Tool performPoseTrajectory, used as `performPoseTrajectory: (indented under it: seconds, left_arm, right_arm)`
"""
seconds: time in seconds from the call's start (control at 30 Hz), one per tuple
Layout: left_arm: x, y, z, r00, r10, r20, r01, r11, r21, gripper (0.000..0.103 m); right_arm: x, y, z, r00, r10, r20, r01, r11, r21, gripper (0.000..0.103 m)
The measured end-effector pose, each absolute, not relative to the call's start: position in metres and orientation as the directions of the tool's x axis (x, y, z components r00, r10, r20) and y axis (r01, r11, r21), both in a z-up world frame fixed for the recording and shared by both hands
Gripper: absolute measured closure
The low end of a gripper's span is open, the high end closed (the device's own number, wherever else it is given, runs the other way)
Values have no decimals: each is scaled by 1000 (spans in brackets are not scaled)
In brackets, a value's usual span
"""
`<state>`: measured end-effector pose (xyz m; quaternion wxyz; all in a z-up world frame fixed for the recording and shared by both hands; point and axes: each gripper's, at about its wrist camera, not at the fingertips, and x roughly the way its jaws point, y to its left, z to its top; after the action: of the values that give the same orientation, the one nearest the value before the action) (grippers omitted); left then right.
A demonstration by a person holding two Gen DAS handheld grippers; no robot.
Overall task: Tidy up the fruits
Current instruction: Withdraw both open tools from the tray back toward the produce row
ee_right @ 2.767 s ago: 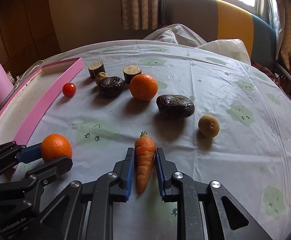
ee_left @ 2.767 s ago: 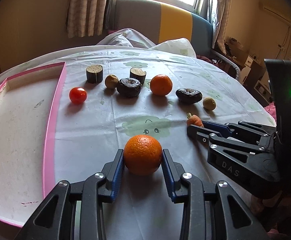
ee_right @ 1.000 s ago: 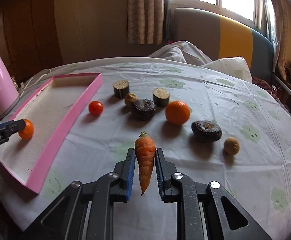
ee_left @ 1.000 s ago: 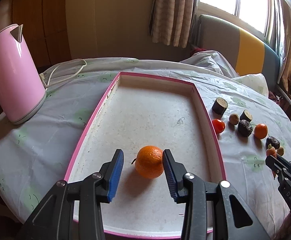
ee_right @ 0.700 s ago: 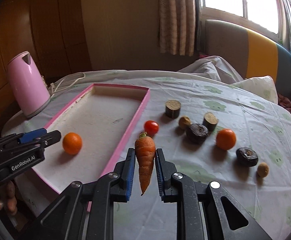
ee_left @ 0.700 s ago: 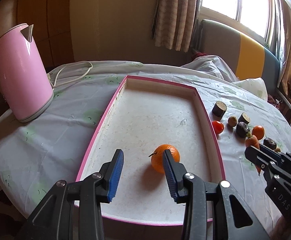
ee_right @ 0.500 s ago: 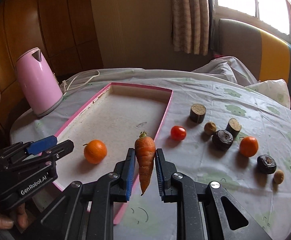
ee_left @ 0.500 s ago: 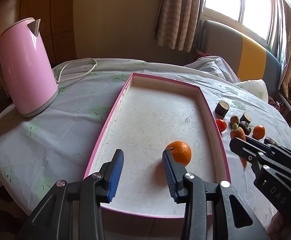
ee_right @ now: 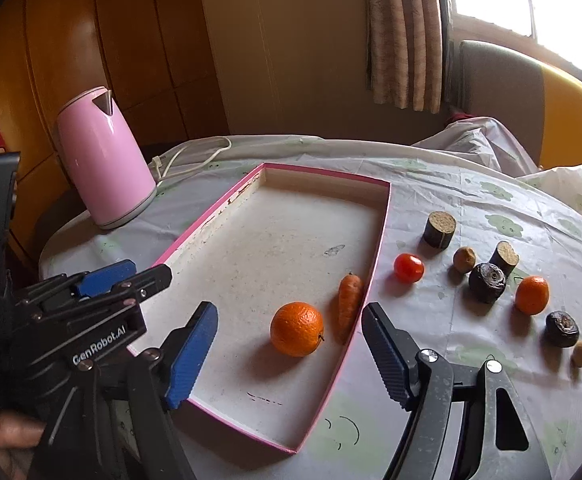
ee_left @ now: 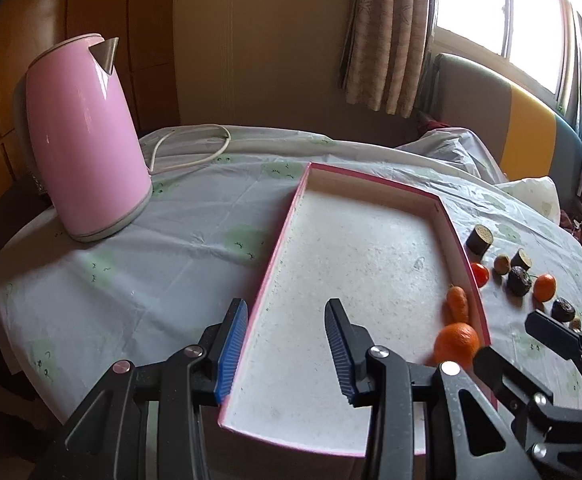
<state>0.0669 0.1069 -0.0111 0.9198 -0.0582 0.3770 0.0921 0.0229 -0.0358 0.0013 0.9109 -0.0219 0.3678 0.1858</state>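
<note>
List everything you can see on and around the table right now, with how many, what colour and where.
tray: 1, pink rim, left half of the table
orange: 1, orange, in the tray
carrot: 1, orange, in the tray against its right wall
kettle: 1, pink, left of the tray
tomato: 1, red, on the cloth right of the tray
small orange: 1, orange, on the cloth, right
dark lumps: 2, blackish, right
left tongs: open, empty
right tongs: open, empty
</note>
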Motion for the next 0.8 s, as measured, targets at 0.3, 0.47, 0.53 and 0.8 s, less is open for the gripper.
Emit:
performPoseTrajectory:
  seconds: [0.3, 0.47, 0.53, 0.8]
  left_arm:
    - [78, 113, 4, 718, 134, -684, -225, 973, -45, 62]
    - [75, 107, 0, 712, 117, -692, -208, 977, -49, 62]
    - [74, 104, -4, 705, 110, -700, -200, 979, -48, 62]
    - [69, 79, -12, 703, 44, -710, -127, 990, -65, 62]
  right_arm:
    - [17, -41, 8, 705, 265, -658, -310, 950, 50, 28]
    - [14, -45, 7, 714, 251, -653, -296, 954, 43, 28]
    - [13, -50, 6, 716, 243, -654, -283, 958, 45, 28]
    - [10, -84, -6, 718, 186, -670, -197, 978, 61, 28]
